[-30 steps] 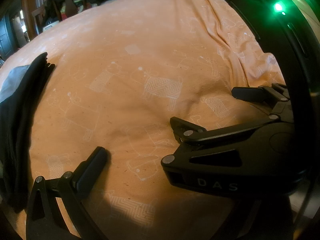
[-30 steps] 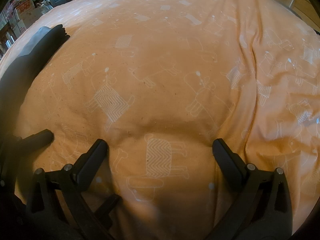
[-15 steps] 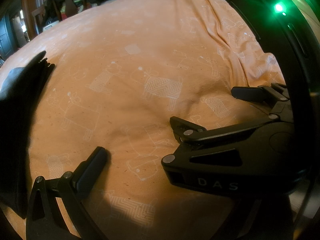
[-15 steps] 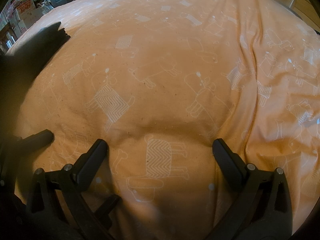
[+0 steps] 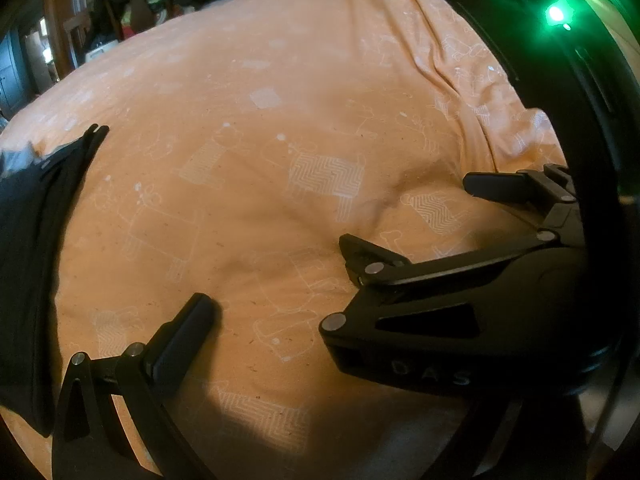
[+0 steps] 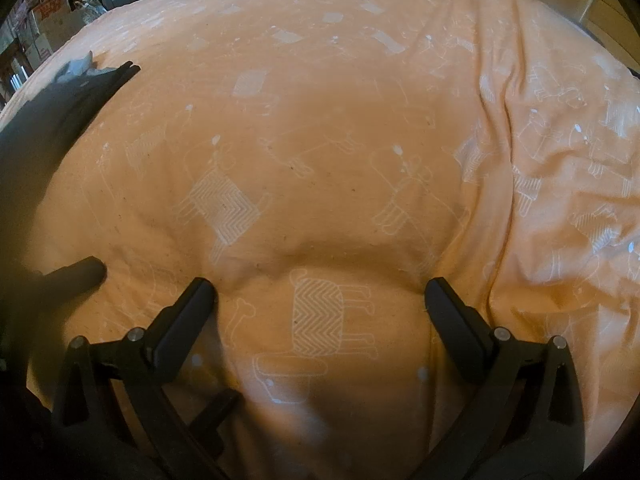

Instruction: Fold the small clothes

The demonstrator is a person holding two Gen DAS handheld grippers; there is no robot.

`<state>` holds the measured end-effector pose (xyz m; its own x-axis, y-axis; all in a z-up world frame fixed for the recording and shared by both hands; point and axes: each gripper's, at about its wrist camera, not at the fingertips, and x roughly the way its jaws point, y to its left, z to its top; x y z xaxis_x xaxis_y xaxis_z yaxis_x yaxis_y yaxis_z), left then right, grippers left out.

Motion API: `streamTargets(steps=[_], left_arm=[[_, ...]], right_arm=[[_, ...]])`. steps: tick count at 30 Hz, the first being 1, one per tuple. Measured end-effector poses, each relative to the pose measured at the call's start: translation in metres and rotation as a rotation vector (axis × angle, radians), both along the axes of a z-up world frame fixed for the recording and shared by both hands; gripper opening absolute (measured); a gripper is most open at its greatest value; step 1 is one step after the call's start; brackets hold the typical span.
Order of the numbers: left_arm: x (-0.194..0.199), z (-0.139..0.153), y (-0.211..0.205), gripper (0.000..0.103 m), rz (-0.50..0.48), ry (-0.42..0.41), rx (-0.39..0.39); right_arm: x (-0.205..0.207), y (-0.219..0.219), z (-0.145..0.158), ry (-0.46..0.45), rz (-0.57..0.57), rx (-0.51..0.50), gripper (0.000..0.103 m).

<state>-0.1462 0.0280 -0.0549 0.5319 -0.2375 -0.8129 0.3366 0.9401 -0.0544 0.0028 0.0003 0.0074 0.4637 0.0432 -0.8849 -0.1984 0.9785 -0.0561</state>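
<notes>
A dark garment at the left edge of the orange bedspread runs out of both wrist views, its full shape hidden. In the left wrist view, the right gripper blocks the left gripper's second finger. Clutter beyond the bed's far edge is too blurred to identify.

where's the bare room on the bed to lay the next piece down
The widest free patch is the middle of the orange animal-print bedsheet, bordered on the left by the dark folded garment and on the right by the sheet's rumpled ridge. Nearest the cameras it is crowded: the open right hand-held gripper and left hand-held gripper sit side by side.
</notes>
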Motion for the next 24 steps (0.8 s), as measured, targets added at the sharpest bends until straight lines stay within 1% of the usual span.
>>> streamTargets(steps=[7, 24], left_arm=[[-0.0020, 0.0046, -0.0048, 0.103, 0.001, -0.001, 0.004], [0.0033, 0.0042, -0.0080, 0.103, 0.002, -0.001, 0.008]], right_arm=[[-0.0049, -0.0027, -0.0031, -0.008, 0.000, 0.011, 0.103], [-0.0071, -0.0067, -0.0027, -0.010, -0.001, 0.012, 0.103]])
